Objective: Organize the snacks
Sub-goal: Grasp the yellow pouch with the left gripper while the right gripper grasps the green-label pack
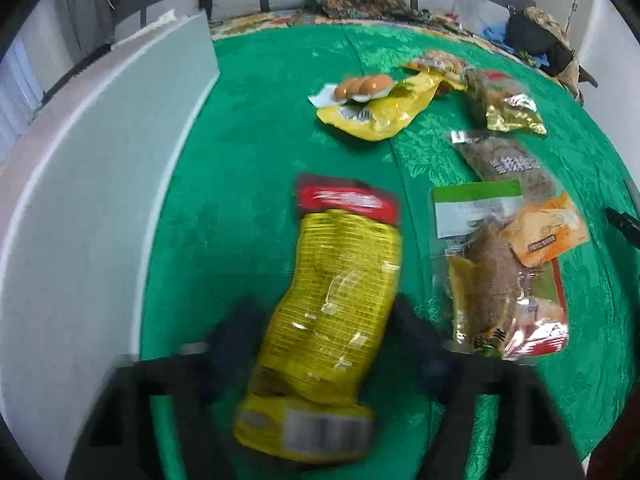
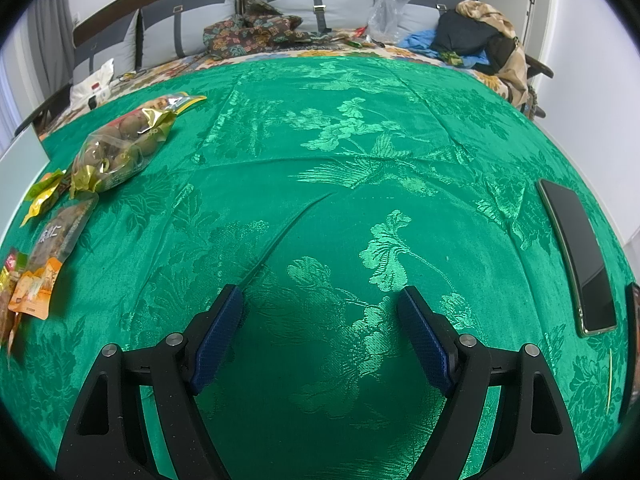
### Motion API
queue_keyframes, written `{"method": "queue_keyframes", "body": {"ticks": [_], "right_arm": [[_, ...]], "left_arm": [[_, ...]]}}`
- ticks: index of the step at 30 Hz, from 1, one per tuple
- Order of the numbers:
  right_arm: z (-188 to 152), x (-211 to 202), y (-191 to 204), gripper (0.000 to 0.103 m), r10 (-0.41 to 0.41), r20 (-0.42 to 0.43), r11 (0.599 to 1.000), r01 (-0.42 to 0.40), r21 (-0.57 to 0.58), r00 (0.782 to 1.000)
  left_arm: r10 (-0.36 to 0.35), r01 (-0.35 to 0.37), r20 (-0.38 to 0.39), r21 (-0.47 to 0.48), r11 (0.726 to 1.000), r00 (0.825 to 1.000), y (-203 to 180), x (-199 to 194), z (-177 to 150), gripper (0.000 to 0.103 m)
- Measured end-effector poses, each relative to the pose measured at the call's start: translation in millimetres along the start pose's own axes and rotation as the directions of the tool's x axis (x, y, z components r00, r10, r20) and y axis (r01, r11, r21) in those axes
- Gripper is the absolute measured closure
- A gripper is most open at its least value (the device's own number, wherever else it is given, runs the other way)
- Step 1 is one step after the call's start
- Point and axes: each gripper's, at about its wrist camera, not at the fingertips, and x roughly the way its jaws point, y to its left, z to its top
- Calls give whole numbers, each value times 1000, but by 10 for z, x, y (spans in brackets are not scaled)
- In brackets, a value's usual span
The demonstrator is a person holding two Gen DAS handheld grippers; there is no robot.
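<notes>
In the left wrist view my left gripper (image 1: 324, 320) is shut on a yellow snack bag with a red top (image 1: 336, 280), held above the green cloth. The view is motion-blurred. Beside it lie a clear pack with a green label (image 1: 480, 264), an orange packet (image 1: 548, 232), a grey nut pack (image 1: 508, 164), a gold bag (image 1: 504, 104) and a yellow bag with egg pictures (image 1: 384, 108). In the right wrist view my right gripper (image 2: 320, 308) is open and empty over bare cloth. The gold bag (image 2: 116, 152) and orange packet (image 2: 36, 284) lie at its far left.
A tall white box wall (image 1: 100, 200) stands at the left of the green cloth (image 2: 360, 160). A black phone (image 2: 576, 256) lies at the right edge. Cushions, clothes and a plastic bag (image 2: 388, 8) sit on the bed behind.
</notes>
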Motion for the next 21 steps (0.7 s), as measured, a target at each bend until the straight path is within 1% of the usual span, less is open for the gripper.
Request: {"method": "queue_keyframes", "body": {"ticks": [2,4,5,8,10,11,12,13,14,15,16,17,18,19,20,21], "right_arm": [[0,1,0,20,0,0,1000,0,0,1000],[0,0,0,20,0,0,1000,0,0,1000],[0,1,1,20,0,0,1000,0,0,1000],[0,1,0,20,0,0,1000,0,0,1000],[7,0,5,20,1,-5,1000,-1,-2,1000],[16,1,13,21,3,-26,1000,-3,0,1000],[58,-13,50,21,22,-83,1000,-20,23,996],[82,-49,95,23,68,-115,996,-62,57,991],[109,-125,184,22,161,-134,983,-146,111,978],[134,-236,355,22,265,-146,959,-244,147,953],[152,-320,536,22,338,-162,937,-315,152,927],[166,-419,844,23,452,-198,890,-428,156,870],[164,-458,1056,23,526,-228,850,-498,169,820],[154,-487,1344,25,595,-270,804,-566,183,757],[149,-485,1571,25,617,-301,786,-592,181,727],[136,-445,1798,25,605,-340,792,-588,165,720]], "left_arm": [[22,-22,-4,-29,999,1000,26,-47,-34,53],[38,-38,3,-71,997,999,62,-93,-110,55],[51,-50,5,-108,993,999,93,-125,-168,56],[70,-66,20,-153,986,997,94,-174,-304,56],[79,-72,37,-153,986,996,67,-203,-385,55],[79,-71,46,-153,986,996,68,-221,-426,55],[79,-70,50,-154,986,996,67,-235,-451,55],[78,-69,57,-156,985,995,70,-244,-475,55],[79,-68,61,-157,985,995,68,-240,-480,55],[80,-68,65,-158,985,995,50,-223,-467,55],[80,-68,70,-158,985,994,51,-231,-485,55],[82,-70,76,-159,985,994,47,-231,-493,54],[85,-72,81,-158,985,993,40,-232,-504,54],[88,-73,88,-159,985,992,40,-238,-523,54],[90,-74,94,-161,984,991,33,-241,-531,54],[92,-74,106,-163,984,990,39,-252,-562,54]]}}
